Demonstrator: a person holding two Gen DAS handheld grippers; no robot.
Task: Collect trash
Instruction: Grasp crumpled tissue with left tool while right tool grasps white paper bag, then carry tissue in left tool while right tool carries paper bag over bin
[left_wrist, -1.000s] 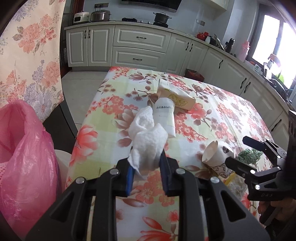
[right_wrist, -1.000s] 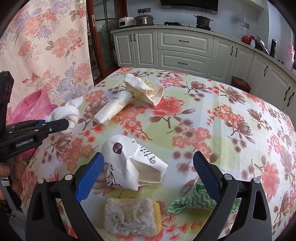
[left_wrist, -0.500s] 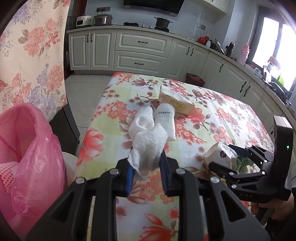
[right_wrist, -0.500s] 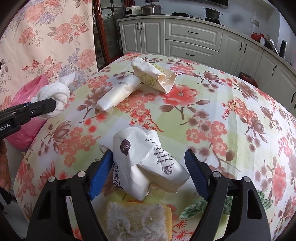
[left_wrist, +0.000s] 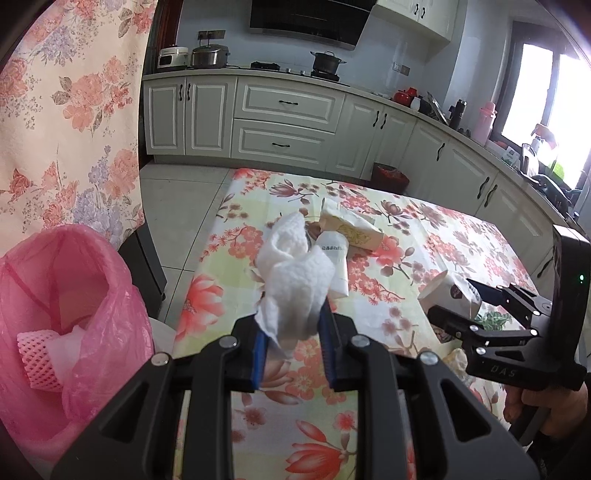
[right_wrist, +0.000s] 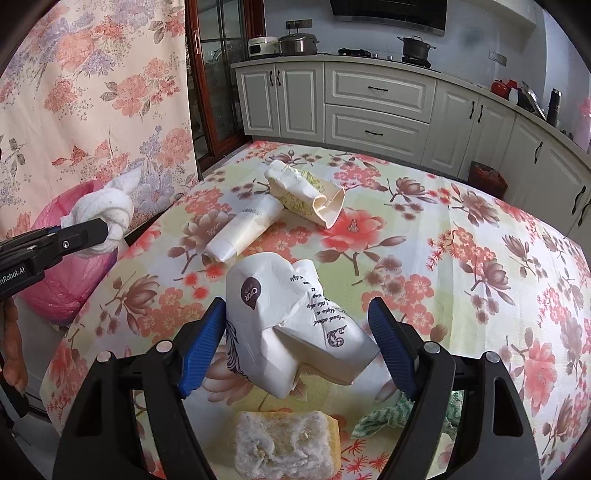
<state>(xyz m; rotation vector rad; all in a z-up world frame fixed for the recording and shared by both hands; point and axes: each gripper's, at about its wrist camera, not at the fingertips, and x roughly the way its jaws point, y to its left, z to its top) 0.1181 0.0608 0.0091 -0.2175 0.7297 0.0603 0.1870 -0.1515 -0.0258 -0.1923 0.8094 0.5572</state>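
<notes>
Since 1 second ago, the right gripper (right_wrist: 297, 347) has come forward so that the crushed white paper cup with dark printed lettering (right_wrist: 291, 325) now sits between its 2 blue-padded fingers (right_wrist: 391, 345), and the left gripper (left_wrist: 293, 347) has lifted with its load higher over the table's left edge. Both right fingers are spread wide; the left pad is just beside the cup wall, the right pad apart from it, so nothing is pinched yet. The left gripper's fingers are pressed onto a crumpled white paper towel wad (left_wrist: 295, 280), held in the air above the floral tablecloth-covered table (right_wrist: 461, 258).

Beyond the table's left edge stands a bin lined with a pink plastic bag (left_wrist: 55, 302), its mouth open; inside lie a pink foam net sleeve (left_wrist: 37, 365) and some white scrap. Bare floor tiles run between that edge and the white kitchen cabinets (left_wrist: 288, 125), leaving free room on that side.

On the table, a white squeeze tube (right_wrist: 243, 229) lies toward the far left corner, touching a flattened cream carton with yellow-green print (right_wrist: 306, 192). At the near edge, just under the right gripper, a yellow sponge with a grey fuzzy top (right_wrist: 286, 446) rests beside a green patterned cloth scrap (right_wrist: 384, 417). The right half of the table is open cloth out to its right edge.
</notes>
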